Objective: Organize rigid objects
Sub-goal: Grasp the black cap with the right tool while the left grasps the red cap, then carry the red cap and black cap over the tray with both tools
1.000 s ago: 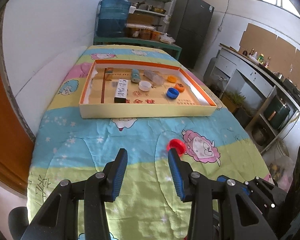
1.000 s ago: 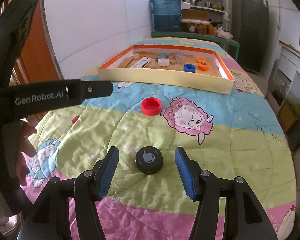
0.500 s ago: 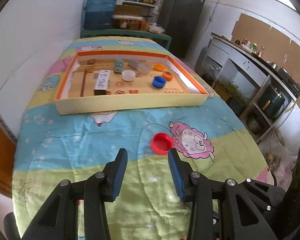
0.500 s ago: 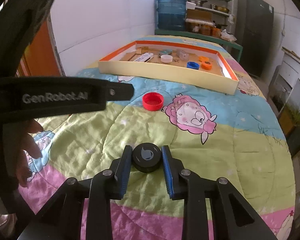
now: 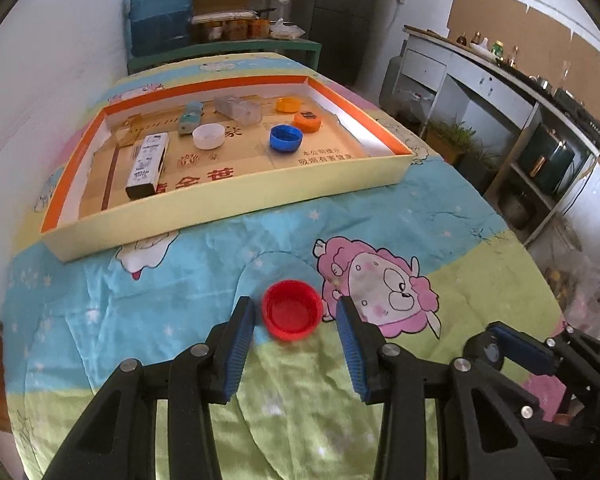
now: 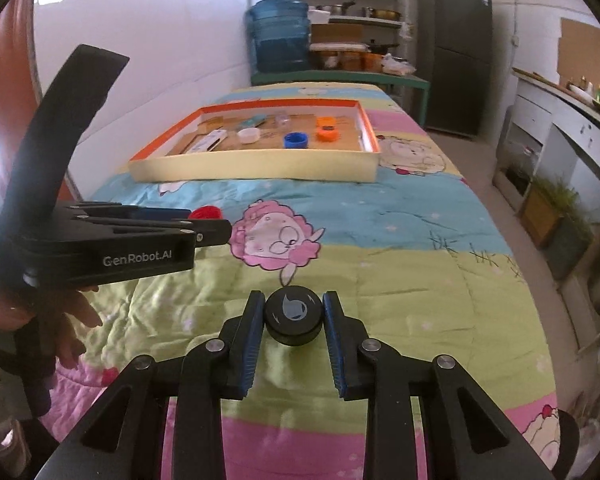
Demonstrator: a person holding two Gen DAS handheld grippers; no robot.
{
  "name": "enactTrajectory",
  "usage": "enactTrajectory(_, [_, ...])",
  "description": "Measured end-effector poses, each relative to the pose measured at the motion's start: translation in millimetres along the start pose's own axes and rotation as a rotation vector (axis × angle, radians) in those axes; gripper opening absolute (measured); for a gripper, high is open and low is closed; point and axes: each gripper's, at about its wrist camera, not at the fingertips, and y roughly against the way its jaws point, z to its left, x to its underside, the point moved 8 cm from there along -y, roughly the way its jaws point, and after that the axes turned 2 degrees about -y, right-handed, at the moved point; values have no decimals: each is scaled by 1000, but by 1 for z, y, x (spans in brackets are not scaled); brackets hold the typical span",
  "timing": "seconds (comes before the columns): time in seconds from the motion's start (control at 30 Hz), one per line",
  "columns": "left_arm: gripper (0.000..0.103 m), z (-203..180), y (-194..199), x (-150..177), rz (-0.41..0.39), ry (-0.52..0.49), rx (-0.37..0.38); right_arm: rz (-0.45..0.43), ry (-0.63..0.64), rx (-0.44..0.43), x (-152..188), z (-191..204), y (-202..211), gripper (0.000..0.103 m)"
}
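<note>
The right gripper (image 6: 293, 314) is clamped on a black round cap (image 6: 293, 311) over the quilt (image 6: 400, 264). The left gripper (image 5: 295, 320) is spread, its pads clear of the red cap (image 5: 292, 313) lying between them. Beyond lies the shallow box (image 5: 236, 196) holding blue (image 5: 285, 138), orange and white caps. Only the right view shows the hand (image 6: 56, 320) holding the left tool.

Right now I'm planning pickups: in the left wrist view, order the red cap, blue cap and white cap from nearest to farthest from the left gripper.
1. Red cap, on the quilt between the left gripper fingers.
2. Blue cap, in the tray, right of centre.
3. White cap, in the tray, further left; close to the blue cap's range.
</note>
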Motion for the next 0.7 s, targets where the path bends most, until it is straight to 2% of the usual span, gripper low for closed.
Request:
enactTrajectory(0.1, [42,0,1,0,-10,6,-7,-2,-2,-5,0,0,1,30])
enactTrajectory(0.17, [31,3,2,0,-18,18,-19,0,-2,-11,1,1,0,30])
enactTrajectory(0.47, [31,11,16,-1,-54,47,-24,6,-1,-21,-1,6,-1,30])
enactTrajectory(0.7, [31,18,34,-7,-86,74,-24,-14,17,-36,-16,14,0,30])
